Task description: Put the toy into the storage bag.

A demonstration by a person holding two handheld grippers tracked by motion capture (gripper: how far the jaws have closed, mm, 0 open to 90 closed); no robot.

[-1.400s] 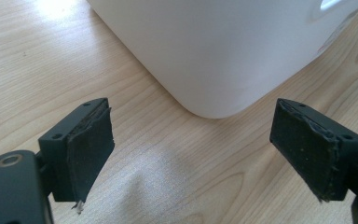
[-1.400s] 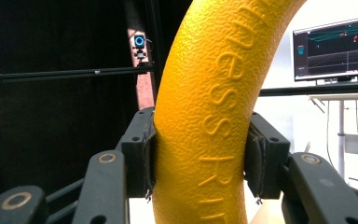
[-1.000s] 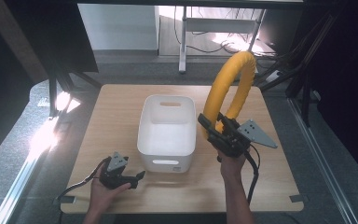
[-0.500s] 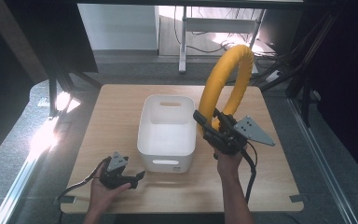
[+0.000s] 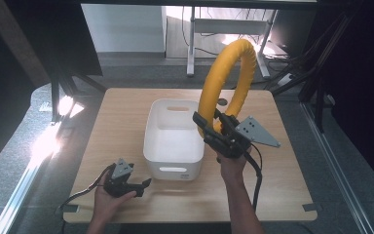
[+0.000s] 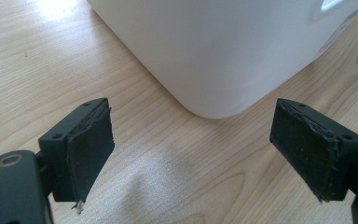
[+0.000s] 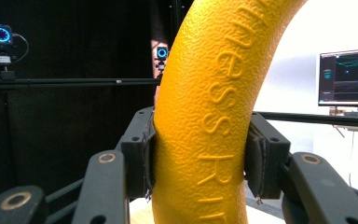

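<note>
Yellow and textured, a large foam ring [image 5: 225, 85] stands upright above the wooden table [image 5: 126, 126] in the high view, clamped at its lower arc by the right gripper [image 5: 213, 127], which a hand [image 5: 232, 165] holds raised just beside the right wall of a white bin [image 5: 174, 139]; gripping it low likely keeps the bulk of the hoop balanced overhead and free to be carried toward the bin's open top. Near the bin's front left corner, the left gripper [image 5: 145, 183] rests low on the table in the other hand [image 5: 108, 202], probably parked out of the way. From the left gripper view, its two black pads [image 6: 91, 144] stand wide apart with nothing between them, the bin's rounded corner [image 6: 214, 60] just ahead. From the right gripper view, both jaws press flat against the ring [image 7: 209, 107] on either side, embossed lettering running up its pebbled surface directly ahead.
</note>
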